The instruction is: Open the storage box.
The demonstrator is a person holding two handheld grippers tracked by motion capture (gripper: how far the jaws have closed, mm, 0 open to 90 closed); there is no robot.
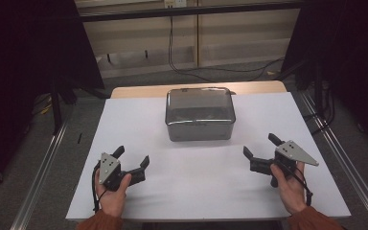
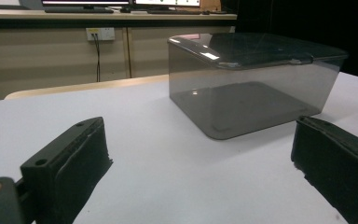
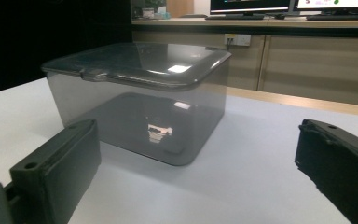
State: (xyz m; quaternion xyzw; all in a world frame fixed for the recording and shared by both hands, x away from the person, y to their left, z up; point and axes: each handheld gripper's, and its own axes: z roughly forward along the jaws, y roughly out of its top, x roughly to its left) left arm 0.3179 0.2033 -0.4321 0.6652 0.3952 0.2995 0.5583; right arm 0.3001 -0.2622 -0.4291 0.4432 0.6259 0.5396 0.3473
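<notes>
A smoky, see-through plastic box [image 1: 200, 115] with its lid [image 1: 200, 105] on stands at the far middle of the white table [image 1: 139, 124], its long side facing the person. In both gripper views the box looks empty, the floor of it showing plainly through the walls, and the lid sits flat with a small tab at one edge.

The left hand-held gripper [image 1: 133, 160] rests low over the near left part of the table, held in the person's left hand [image 1: 111, 189]. Its jaws stand wide apart with nothing between them, pointing toward the box, which is well apart from them. In the left gripper view the box [image 2: 251, 79] lies ahead and to the right, beyond bare table.

The right hand-held gripper [image 1: 261, 146] is at the near right, held in the right hand [image 1: 290, 187], its jaws likewise spread wide and holding nothing, aimed toward the box. In the right gripper view the box [image 3: 140, 93] sits ahead and to the left, clear of both jaws
</notes>
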